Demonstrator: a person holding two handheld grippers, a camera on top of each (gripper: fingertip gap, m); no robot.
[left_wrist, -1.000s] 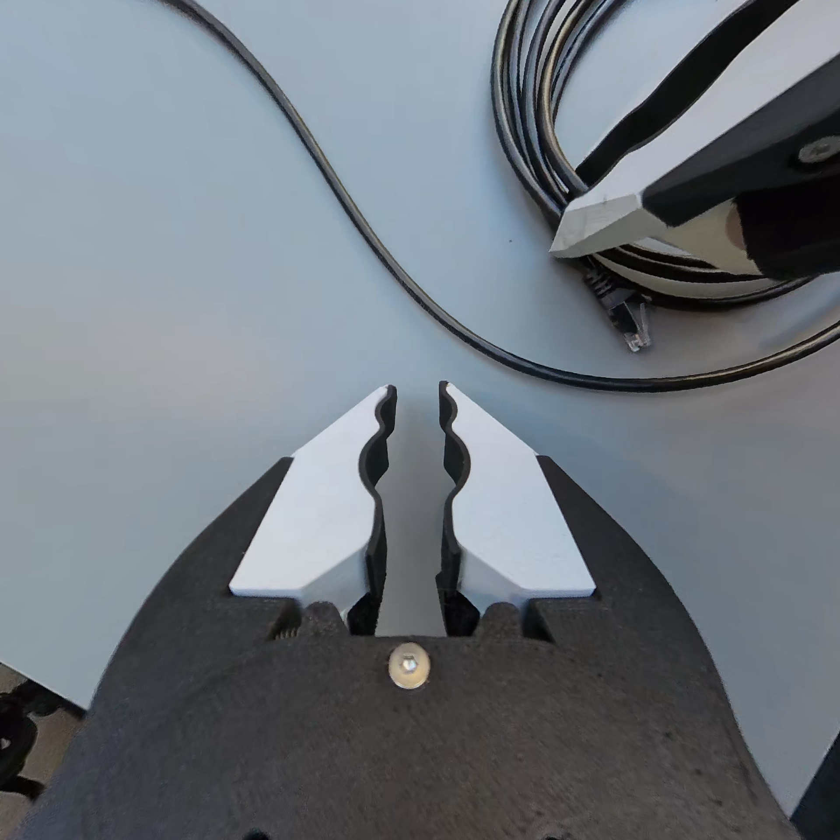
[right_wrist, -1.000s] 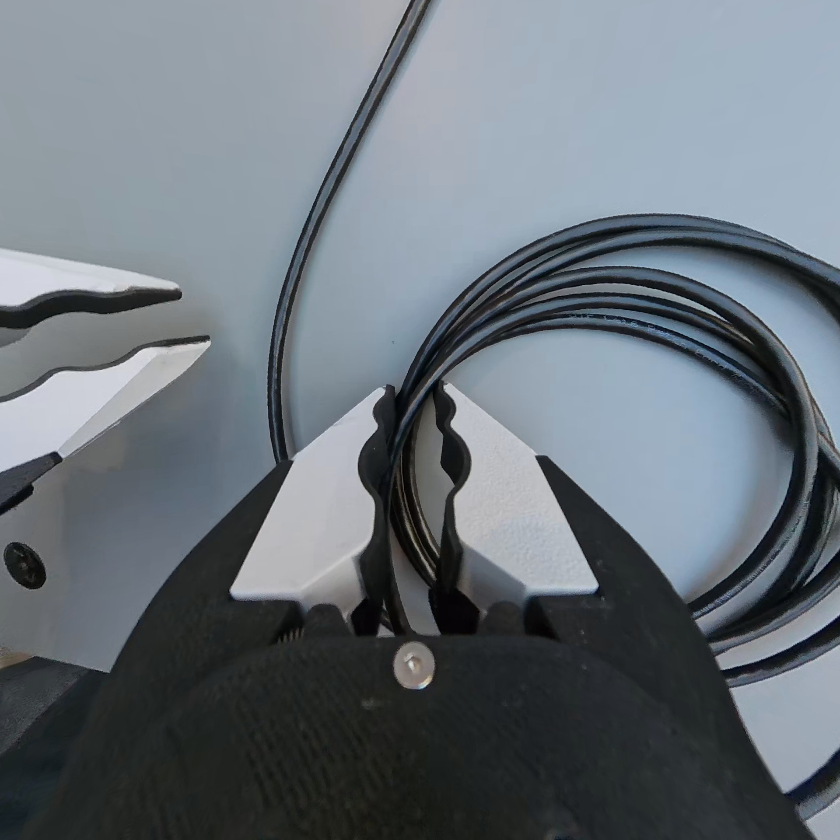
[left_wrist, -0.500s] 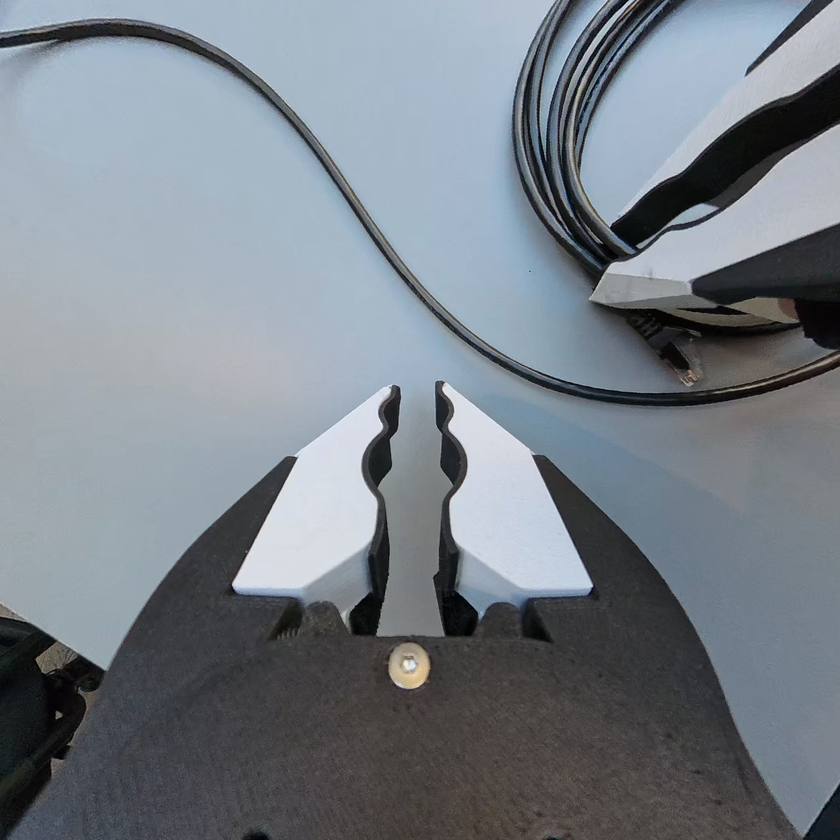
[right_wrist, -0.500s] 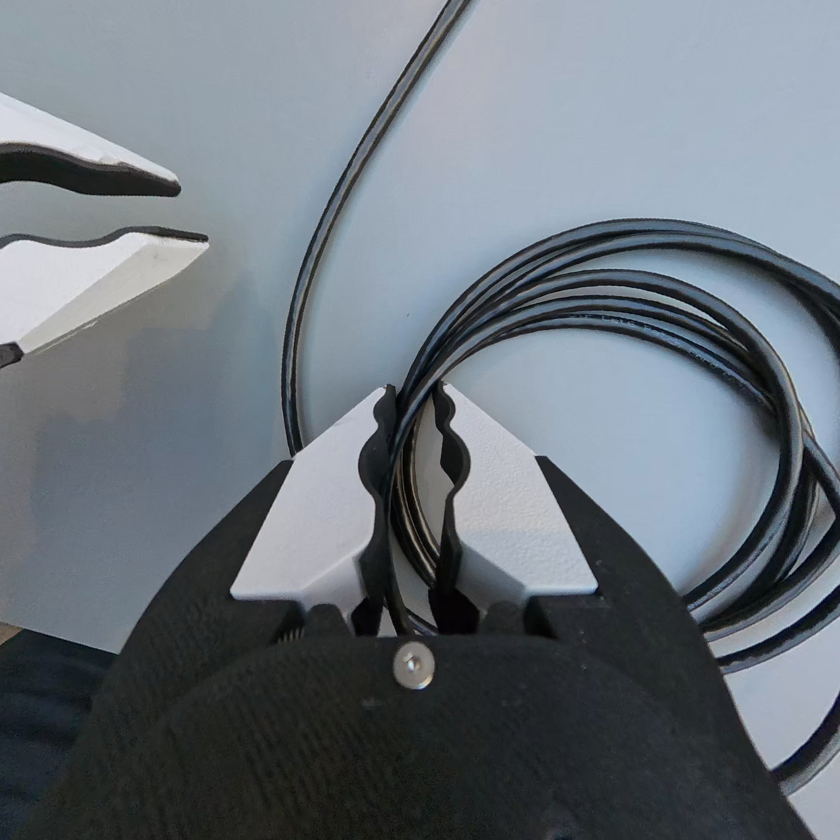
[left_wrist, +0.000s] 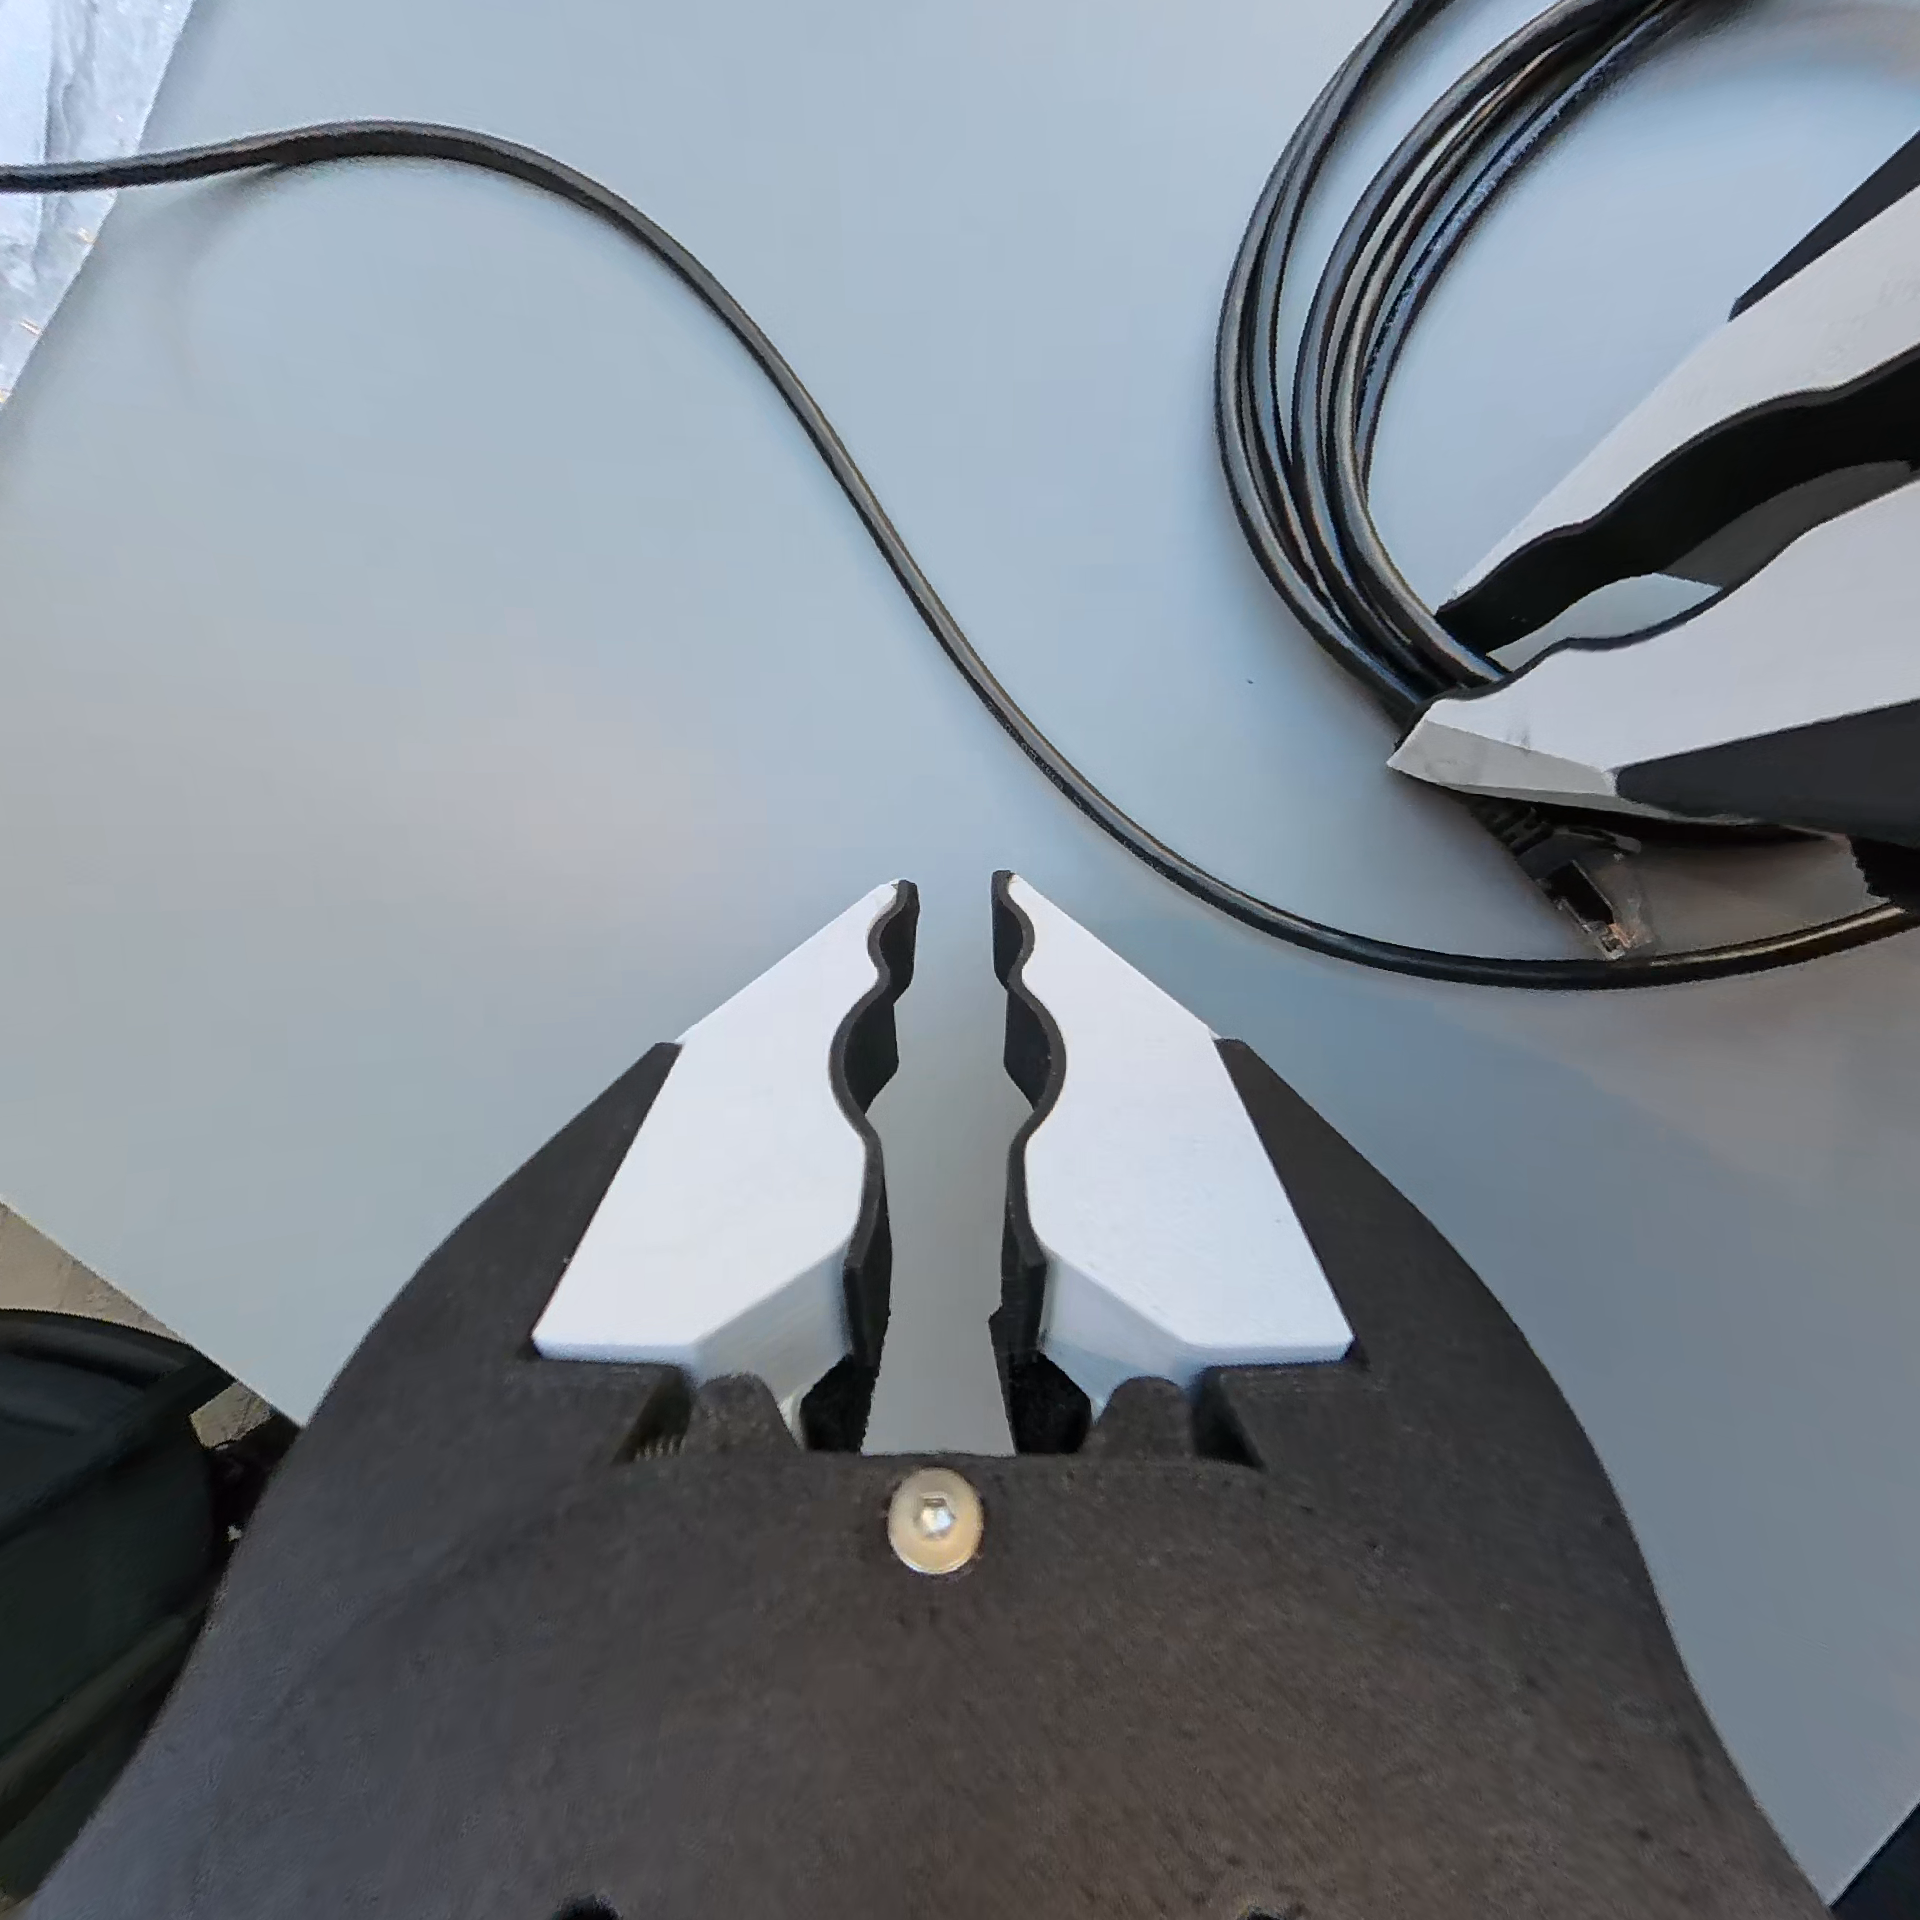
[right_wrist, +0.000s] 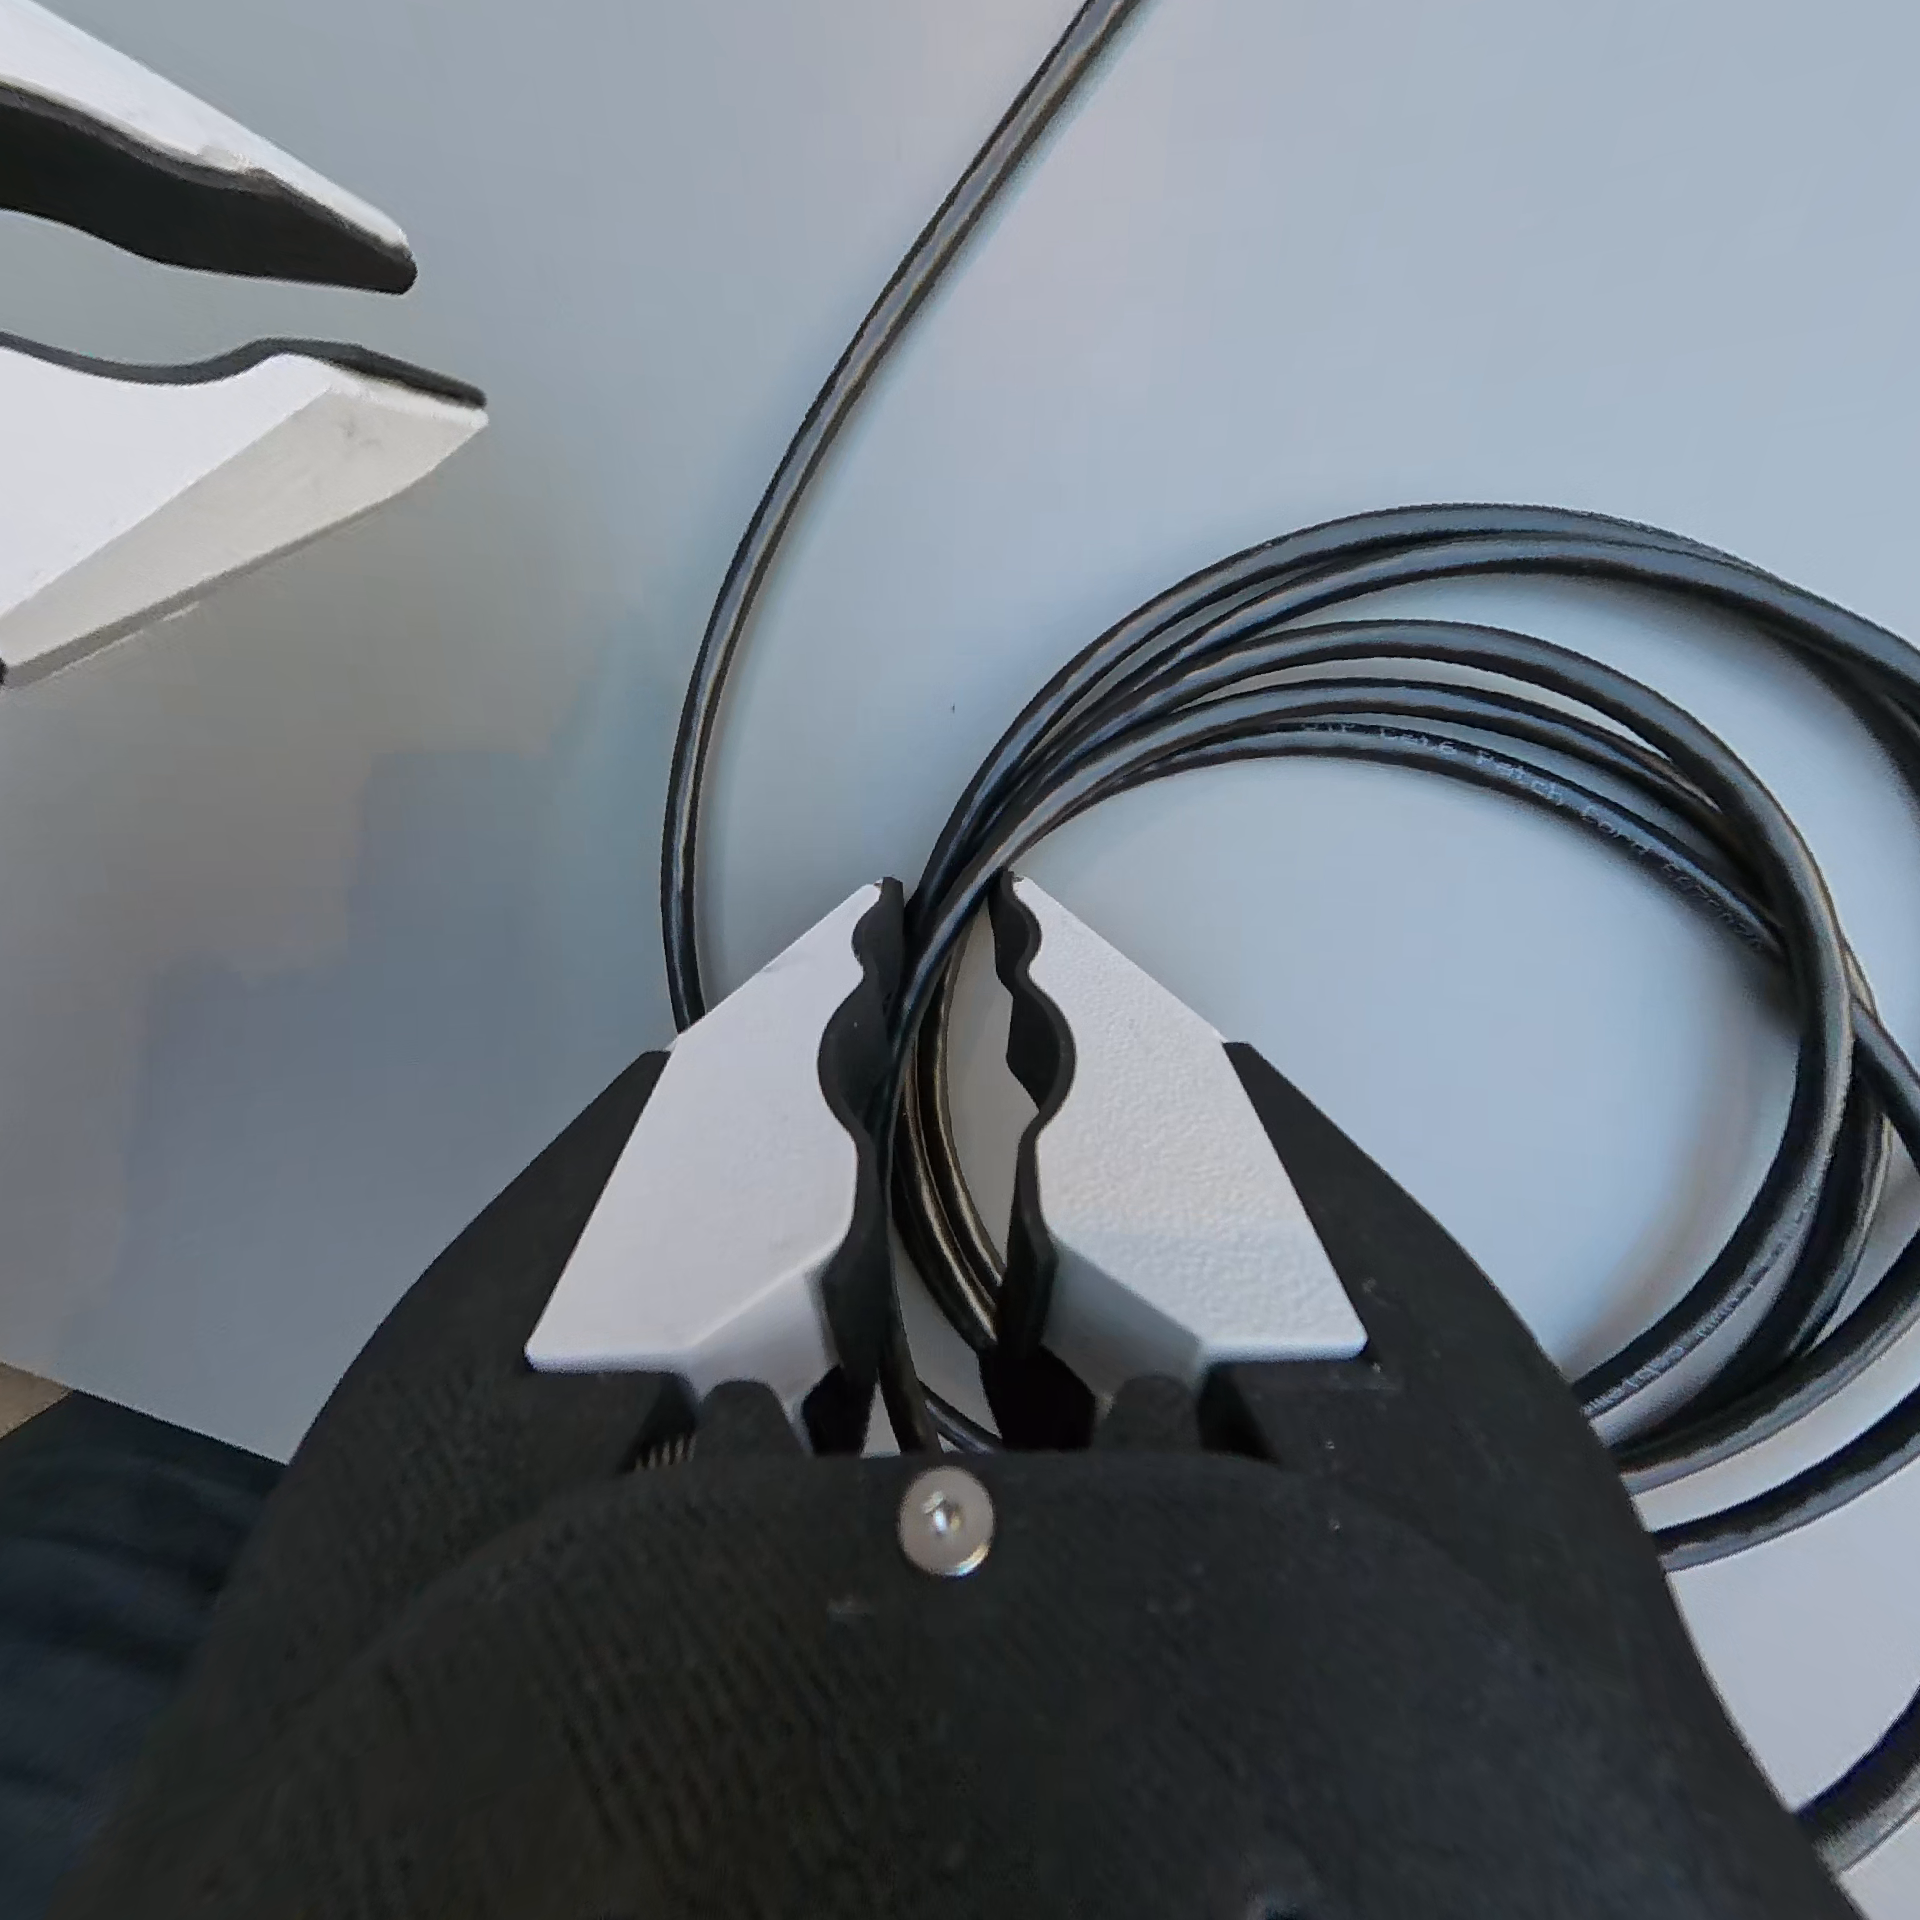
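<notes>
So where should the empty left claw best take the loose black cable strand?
Probably the loose strand just ahead of the left claw, from above, straddling it: there it lies flat on the table, single, clear of the coil in the right claw.

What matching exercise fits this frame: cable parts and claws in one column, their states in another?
Things:
1. left claw
2. right claw
3. plug
4. loose cable run

States:
A. snakes across the grey table
B. closed around the cable coil
C. slightly open, holding nothing
D. lies under the right claw's lower finger

Pairs: 1-C, 2-B, 3-D, 4-A
</notes>
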